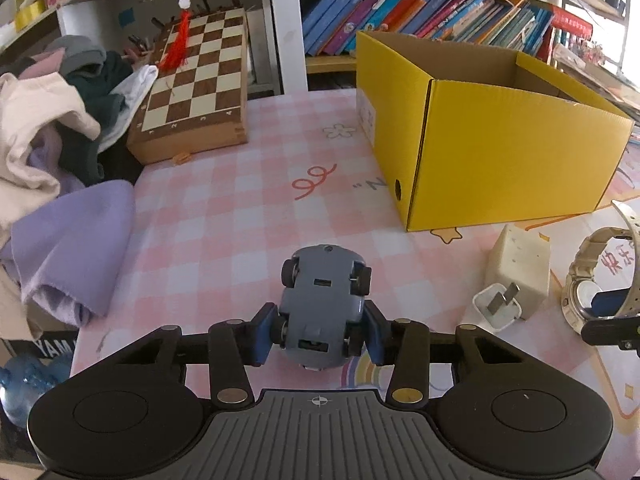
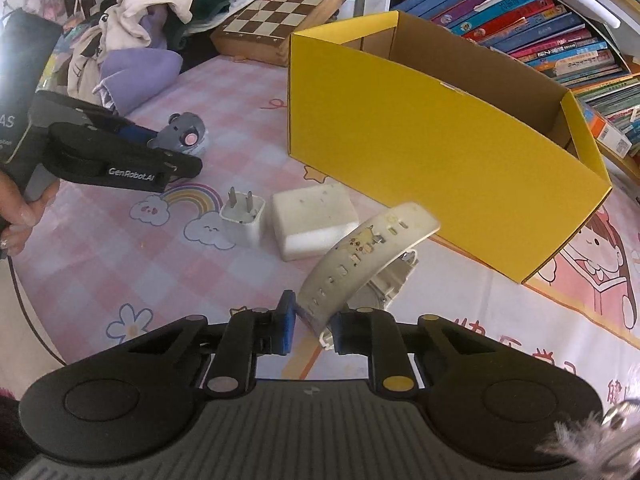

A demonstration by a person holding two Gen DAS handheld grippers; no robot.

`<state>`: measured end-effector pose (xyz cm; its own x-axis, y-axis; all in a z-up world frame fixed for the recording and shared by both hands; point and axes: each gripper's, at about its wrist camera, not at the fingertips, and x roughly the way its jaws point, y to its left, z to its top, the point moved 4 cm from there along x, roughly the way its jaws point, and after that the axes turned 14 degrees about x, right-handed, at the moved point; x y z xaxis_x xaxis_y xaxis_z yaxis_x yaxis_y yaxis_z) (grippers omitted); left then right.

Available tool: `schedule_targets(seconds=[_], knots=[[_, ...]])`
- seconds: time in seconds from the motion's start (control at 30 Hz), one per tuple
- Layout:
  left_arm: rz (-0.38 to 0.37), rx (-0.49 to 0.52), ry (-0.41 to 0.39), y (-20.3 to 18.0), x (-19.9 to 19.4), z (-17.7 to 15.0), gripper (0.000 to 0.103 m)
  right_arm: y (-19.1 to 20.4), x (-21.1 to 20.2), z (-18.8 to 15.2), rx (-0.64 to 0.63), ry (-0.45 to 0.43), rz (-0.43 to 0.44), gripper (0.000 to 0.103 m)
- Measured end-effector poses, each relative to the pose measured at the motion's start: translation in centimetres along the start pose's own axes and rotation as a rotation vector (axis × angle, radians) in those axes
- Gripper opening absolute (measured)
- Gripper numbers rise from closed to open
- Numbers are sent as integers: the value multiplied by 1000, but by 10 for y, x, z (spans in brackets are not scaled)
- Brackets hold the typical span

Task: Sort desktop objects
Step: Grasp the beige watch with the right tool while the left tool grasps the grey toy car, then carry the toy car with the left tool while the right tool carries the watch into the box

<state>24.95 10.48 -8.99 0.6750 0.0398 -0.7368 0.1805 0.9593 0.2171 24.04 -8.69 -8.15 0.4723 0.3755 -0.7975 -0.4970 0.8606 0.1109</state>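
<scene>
— Grey plastic, that toy car (image 1: 324, 300): it's belly-up, wheels showing, pinched at its rear end between the blue pads of the left gripper (image 1: 320, 332), just above the pink checked worktop (image 1: 224, 216).

— And the other one?

— Right gripper (image 2: 312, 328) is clamped on the cream strap of a watch (image 2: 360, 264), the strap arching up over the watch body.

— What lies past them?

— A white plug adapter (image 2: 242, 218), prongs up, beside a white charger block (image 2: 314, 220). Further on, the yellow cardboard box (image 1: 500, 152) stands open. Beyond it, a chessboard (image 1: 196, 76), heaped clothes (image 1: 60, 120) and a shelf of books (image 1: 420, 4).
</scene>
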Motion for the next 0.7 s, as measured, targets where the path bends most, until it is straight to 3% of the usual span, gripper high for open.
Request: schedule_targets(seconds=[0.07,0.4,0.7], knots=[[-1,-26,-11,1,-6,-3,42,-1,-2,-1,7,-6,-4,6],[-33,-126,-117,3,-60,-8,42,-8,-18,-7,51,-34,-25,5],[-85,-99,-171,-24,-96,-15,42,-6,-36,-16,66,-59,-41,5]])
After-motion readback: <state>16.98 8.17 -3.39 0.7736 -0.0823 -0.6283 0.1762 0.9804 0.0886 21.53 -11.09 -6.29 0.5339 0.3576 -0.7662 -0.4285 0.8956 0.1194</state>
